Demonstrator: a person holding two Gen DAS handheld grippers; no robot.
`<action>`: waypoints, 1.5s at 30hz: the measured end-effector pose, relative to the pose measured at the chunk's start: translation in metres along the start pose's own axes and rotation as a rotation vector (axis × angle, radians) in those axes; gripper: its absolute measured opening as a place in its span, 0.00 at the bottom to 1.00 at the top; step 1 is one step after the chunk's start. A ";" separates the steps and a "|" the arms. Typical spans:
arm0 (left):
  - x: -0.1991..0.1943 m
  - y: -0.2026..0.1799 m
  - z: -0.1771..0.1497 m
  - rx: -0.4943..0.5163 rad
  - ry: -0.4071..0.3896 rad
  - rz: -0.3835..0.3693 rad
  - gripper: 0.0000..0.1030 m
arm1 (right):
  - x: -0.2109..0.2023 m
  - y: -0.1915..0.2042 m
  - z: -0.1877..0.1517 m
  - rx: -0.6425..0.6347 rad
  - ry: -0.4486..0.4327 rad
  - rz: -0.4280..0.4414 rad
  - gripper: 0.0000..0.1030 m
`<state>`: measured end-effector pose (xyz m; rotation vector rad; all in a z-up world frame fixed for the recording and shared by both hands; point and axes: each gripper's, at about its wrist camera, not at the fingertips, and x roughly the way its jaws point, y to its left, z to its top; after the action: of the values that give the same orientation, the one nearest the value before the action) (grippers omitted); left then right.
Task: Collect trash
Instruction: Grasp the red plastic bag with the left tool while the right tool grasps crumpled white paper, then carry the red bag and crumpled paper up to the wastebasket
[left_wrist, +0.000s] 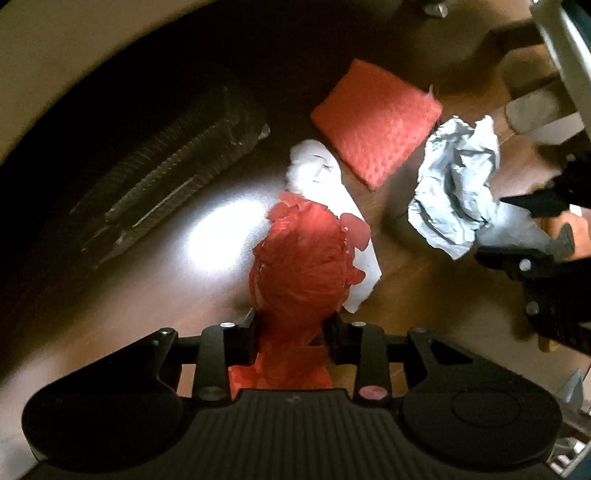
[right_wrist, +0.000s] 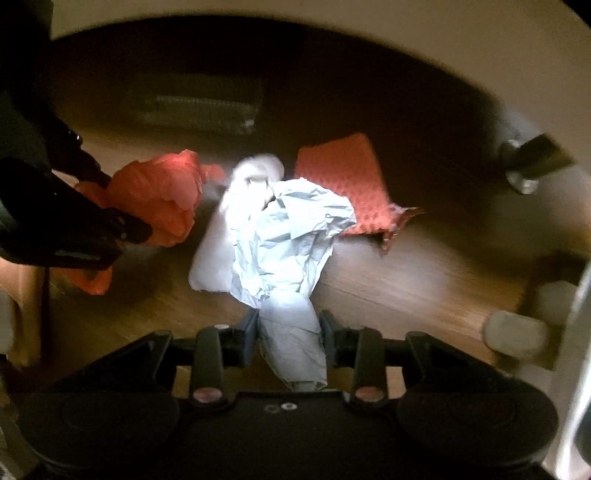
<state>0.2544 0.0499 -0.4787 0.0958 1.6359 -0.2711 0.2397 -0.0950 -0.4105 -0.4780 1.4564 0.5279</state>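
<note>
My left gripper (left_wrist: 290, 328) is shut on a crumpled red plastic bag (left_wrist: 303, 254) and holds it above the wooden floor; the bag also shows in the right wrist view (right_wrist: 159, 199). My right gripper (right_wrist: 288, 328) is shut on a crumpled grey plastic bag (right_wrist: 288, 236), which also shows in the left wrist view (left_wrist: 458, 184). A white crumpled paper (left_wrist: 321, 173) lies on the floor under the red bag and shows behind the grey bag (right_wrist: 218, 254). A red bubble mailer (left_wrist: 376, 122) lies flat beyond it (right_wrist: 343, 177).
A dark ribbed package (left_wrist: 177, 162) lies on the floor at the left, under a pale curved table edge (left_wrist: 74, 55). A grey slipper (left_wrist: 535, 110) and a white furniture leg (left_wrist: 565, 55) stand at the right. A metal caster (right_wrist: 524, 166) is at the far right.
</note>
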 end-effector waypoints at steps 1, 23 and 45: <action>-0.007 0.000 0.000 -0.016 -0.003 -0.002 0.31 | -0.009 0.000 -0.002 0.014 -0.006 -0.004 0.34; -0.248 -0.053 -0.089 -0.236 -0.312 -0.065 0.31 | -0.241 -0.007 -0.097 0.308 -0.369 0.026 0.33; -0.434 -0.223 -0.062 -0.082 -0.606 -0.107 0.31 | -0.400 -0.111 -0.187 0.490 -0.692 -0.077 0.33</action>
<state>0.1813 -0.1076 -0.0180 -0.1277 1.0479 -0.2813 0.1413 -0.3154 -0.0239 0.0498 0.8465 0.2193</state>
